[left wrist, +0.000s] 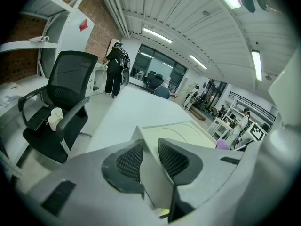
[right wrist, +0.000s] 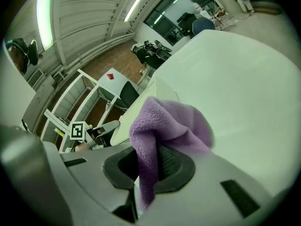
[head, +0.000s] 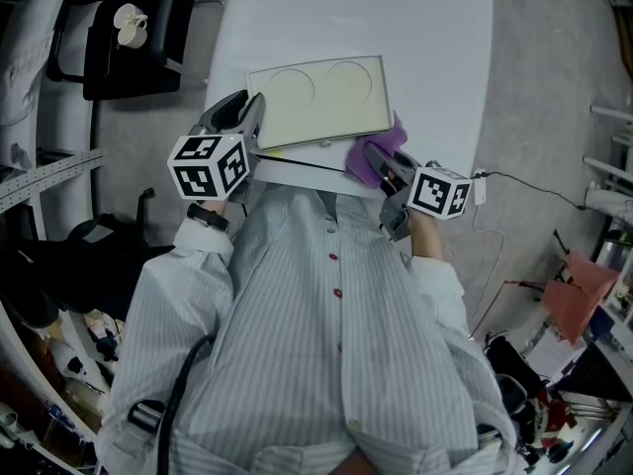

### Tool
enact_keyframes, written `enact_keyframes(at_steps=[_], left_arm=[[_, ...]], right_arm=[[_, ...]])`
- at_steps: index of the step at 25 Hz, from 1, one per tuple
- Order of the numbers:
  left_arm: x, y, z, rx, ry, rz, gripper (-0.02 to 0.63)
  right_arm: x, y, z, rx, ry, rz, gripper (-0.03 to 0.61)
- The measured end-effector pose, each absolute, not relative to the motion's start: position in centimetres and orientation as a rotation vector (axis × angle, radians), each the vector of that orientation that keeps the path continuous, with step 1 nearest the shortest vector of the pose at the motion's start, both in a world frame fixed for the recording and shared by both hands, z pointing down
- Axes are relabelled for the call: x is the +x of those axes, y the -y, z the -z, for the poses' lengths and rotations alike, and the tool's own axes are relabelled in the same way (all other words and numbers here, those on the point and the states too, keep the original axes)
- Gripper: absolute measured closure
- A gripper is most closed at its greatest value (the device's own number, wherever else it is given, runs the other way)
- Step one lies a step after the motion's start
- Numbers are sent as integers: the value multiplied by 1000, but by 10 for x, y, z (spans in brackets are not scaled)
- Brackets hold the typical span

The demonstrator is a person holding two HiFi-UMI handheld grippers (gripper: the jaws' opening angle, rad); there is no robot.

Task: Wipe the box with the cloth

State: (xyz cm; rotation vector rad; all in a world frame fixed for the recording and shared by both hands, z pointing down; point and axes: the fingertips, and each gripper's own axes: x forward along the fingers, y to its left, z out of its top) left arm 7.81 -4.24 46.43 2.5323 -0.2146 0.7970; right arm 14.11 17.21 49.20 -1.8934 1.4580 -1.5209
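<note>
left tool (left wrist: 150,161) clamped on box (head: 316,92) edge, likely steadying it | right tool (right wrist: 149,166) pinching cloth (right wrist: 174,121) at box corner, for wiping

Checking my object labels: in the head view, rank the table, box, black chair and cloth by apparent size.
Largest: table.
Next: box and black chair look alike, and the chair sits farther off, so no ranking.
Smallest: cloth, partly hidden behind the right gripper.
</note>
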Motion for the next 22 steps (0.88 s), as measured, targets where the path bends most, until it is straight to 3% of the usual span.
enact_keyframes(at_steps=[6, 22], left_arm=[[79, 43, -465, 2533, 187, -790, 523], [77, 44, -466, 2509, 129, -746, 518]], right_arm=[[91, -123, -495, -1825, -1592, 1560, 535], [51, -87, -487, -1812, -1701, 1555, 537]])
